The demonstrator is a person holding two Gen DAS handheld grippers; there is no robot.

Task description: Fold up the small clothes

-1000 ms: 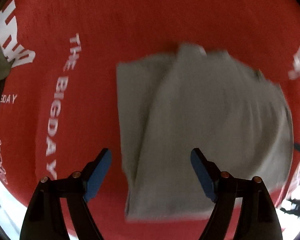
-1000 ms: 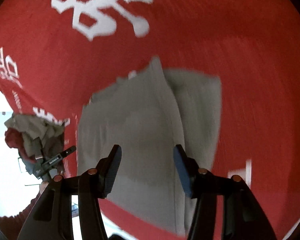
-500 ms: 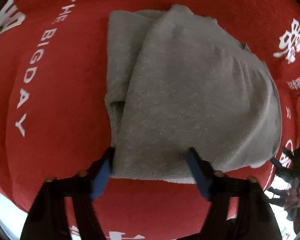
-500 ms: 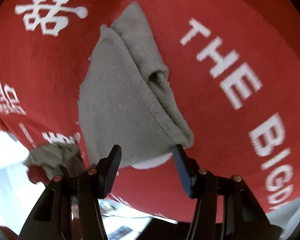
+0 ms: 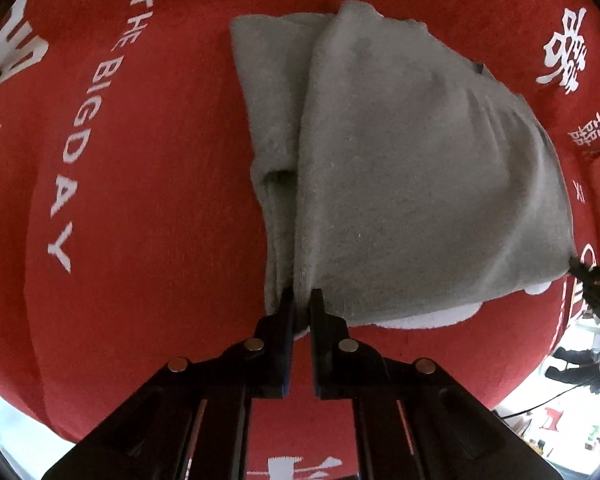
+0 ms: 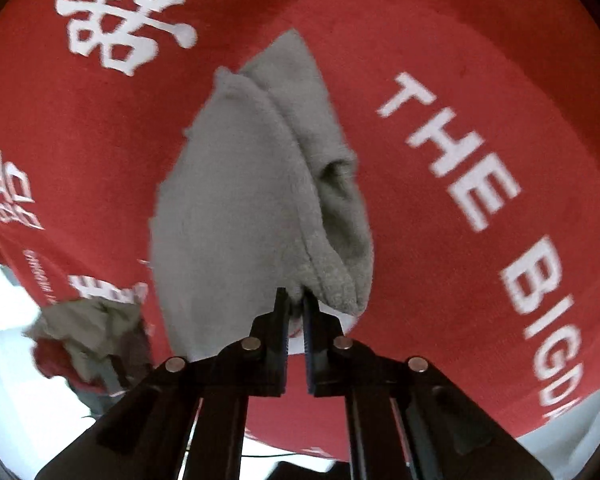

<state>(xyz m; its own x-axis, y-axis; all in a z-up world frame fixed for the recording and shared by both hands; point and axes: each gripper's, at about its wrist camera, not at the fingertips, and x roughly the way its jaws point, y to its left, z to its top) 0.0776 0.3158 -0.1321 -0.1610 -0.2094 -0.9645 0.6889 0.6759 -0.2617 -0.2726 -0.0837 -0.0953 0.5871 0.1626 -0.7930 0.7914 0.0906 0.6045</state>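
Left wrist view shows a red cloth with white lettering covering the surface, bright room beyond its edge. A grey garment lies folded on it, white lining peeking out. The left gripper pinches its near corner; the right gripper is clamped on another corner. Crumpled clothes sit nearby

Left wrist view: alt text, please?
The left gripper is shut on the near edge of a partly folded grey garment, which lies on a red cloth printed with white lettering.
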